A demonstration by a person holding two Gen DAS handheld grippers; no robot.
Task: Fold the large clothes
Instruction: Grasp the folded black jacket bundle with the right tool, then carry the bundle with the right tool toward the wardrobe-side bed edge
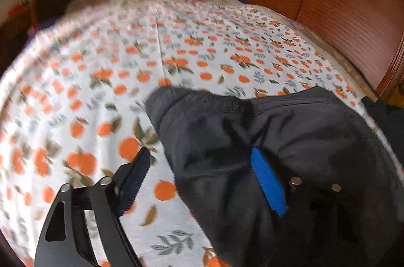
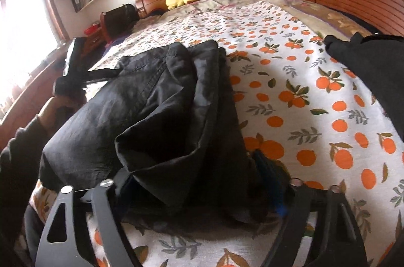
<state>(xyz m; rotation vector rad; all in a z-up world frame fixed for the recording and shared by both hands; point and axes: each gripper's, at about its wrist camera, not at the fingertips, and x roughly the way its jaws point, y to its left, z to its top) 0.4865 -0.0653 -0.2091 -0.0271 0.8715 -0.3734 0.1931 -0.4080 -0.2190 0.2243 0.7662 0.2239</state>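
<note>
Black garment [image 1: 265, 153] bunched on orange-print bedspread [image 1: 101, 90], fold mid-way.
Left wrist view: left gripper [image 1: 202, 178] gaped, cloth over its 3 o'clock finger, unpinched. Right wrist view: right gripper [image 2: 194, 193] straddled the hem, grip unclear; next, pinch both corners.

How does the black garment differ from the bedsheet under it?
The black garment is plain and dark; the bedsheet is white, printed with oranges and leaves. The garment is bunched in folds, the bedsheet spread flat. The garment covers only part of the bedsheet. Both are cloth.
</note>
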